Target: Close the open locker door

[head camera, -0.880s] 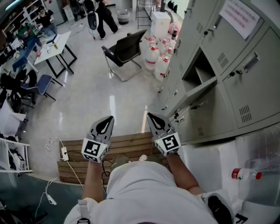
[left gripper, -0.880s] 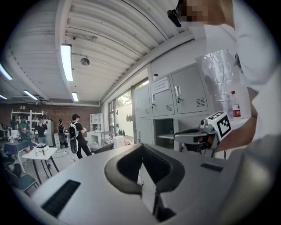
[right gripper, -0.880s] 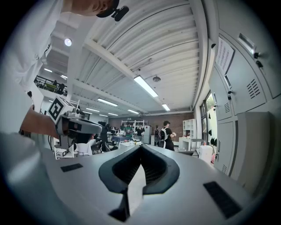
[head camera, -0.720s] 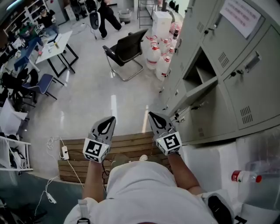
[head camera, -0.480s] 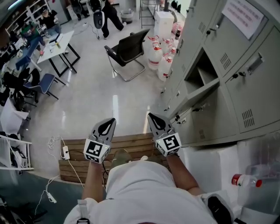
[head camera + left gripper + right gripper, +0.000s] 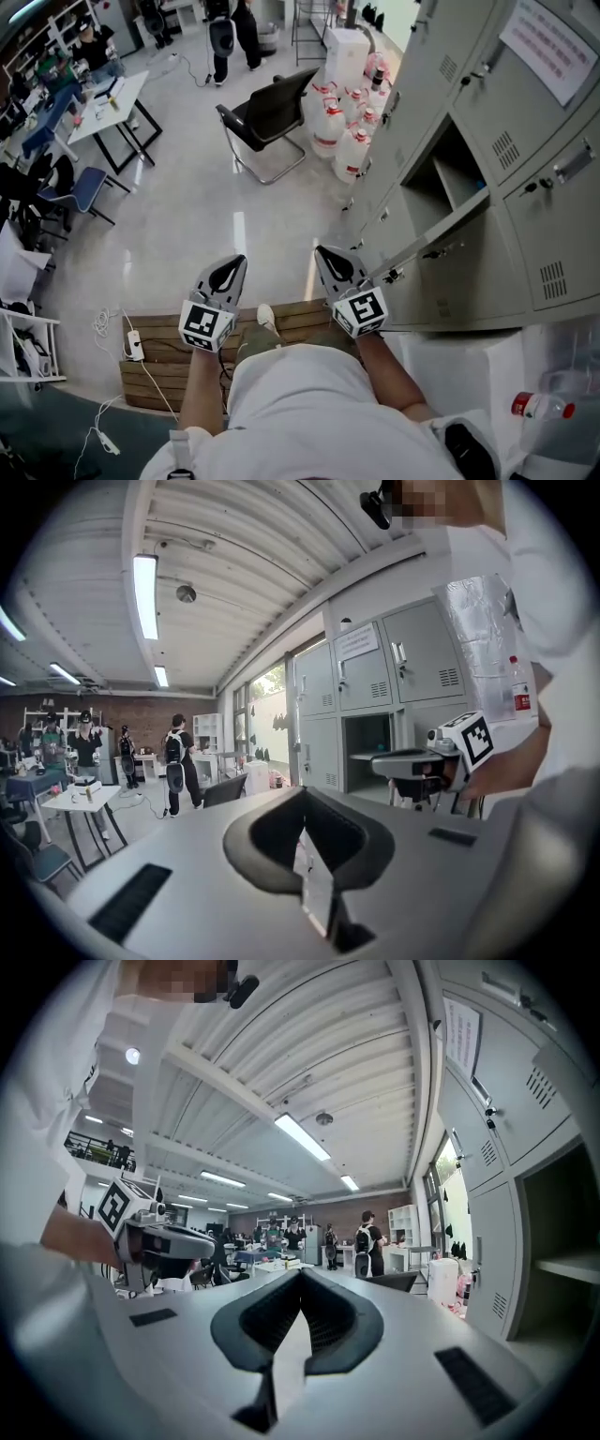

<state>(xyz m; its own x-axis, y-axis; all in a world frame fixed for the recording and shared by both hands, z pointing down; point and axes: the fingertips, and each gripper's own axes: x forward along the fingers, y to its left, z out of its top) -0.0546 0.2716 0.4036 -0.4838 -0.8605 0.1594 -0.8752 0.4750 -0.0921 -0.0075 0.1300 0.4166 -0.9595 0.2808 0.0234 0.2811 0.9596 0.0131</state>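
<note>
Holding both arms out about level, the person carried the left tool [image 6: 232,262] and the right tool [image 6: 328,258] with jaws pressed together and nothing between them; each gripper view showed its own pads meeting on empty air. The right tool was the nearer to the locker door [image 6: 439,225], which stood swung out from the grey lockers [image 6: 553,141] just ahead and to the right, its open compartment [image 6: 441,183] dark behind it.

The approach seemed the step in hand. To do it well, the shut right tool would probably best meet the door's outer face near the free edge, far from the hinge, and push steadily until the door sat flush, keeping clear of the small fittings at its lower corner.

From above, tool and door edge lay close together, and whether they touched could not be told. The fittings were too small to name. The right gripper view cut the door off at its edge, and the compartment's depths stayed in shadow.
</note>
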